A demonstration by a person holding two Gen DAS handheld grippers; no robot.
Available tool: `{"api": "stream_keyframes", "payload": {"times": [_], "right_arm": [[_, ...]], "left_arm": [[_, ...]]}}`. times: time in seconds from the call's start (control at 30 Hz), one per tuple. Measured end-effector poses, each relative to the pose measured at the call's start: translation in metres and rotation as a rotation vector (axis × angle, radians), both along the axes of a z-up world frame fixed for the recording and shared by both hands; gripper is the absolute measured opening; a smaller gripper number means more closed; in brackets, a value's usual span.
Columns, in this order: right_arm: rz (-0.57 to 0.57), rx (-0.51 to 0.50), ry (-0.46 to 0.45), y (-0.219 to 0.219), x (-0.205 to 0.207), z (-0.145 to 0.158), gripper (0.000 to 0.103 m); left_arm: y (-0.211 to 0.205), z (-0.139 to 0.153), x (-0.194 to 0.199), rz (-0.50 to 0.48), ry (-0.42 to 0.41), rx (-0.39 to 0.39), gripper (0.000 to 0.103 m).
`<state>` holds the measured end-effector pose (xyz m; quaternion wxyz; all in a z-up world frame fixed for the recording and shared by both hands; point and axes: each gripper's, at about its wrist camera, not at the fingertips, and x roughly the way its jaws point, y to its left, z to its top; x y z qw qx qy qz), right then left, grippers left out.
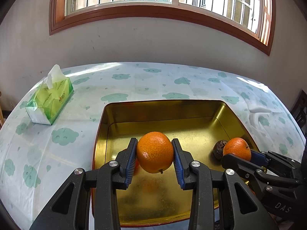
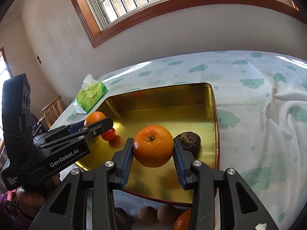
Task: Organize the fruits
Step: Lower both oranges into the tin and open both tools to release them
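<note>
A gold metal tray sits on the cloud-print tablecloth. My left gripper is shut on an orange over the tray's left part. Behind its left finger lies a small red tomato. My right gripper is shut on a second orange, stem up, over the tray's right part. Just beyond that gripper's right finger, a dark wrinkled fruit rests on the tray floor.
A green tissue pack stands on the table left of the tray. In front of the tray lie a dark fruit, two brown round fruits and another orange. A wooden chair stands beyond the table's left edge.
</note>
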<state>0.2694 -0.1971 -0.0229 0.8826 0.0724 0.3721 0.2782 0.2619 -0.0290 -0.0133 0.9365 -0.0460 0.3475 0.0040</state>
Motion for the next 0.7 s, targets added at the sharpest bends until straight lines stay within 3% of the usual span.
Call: {"api": "stream_keyframes", "payload": {"times": [0.7], "right_arm": [[0.003,0.007,-0.004,0.0019,0.0042,0.001,0.037]], "left_arm": [[0.0013,-0.0016,0.0044,0.005,0.016,-0.015,0.036]]}}
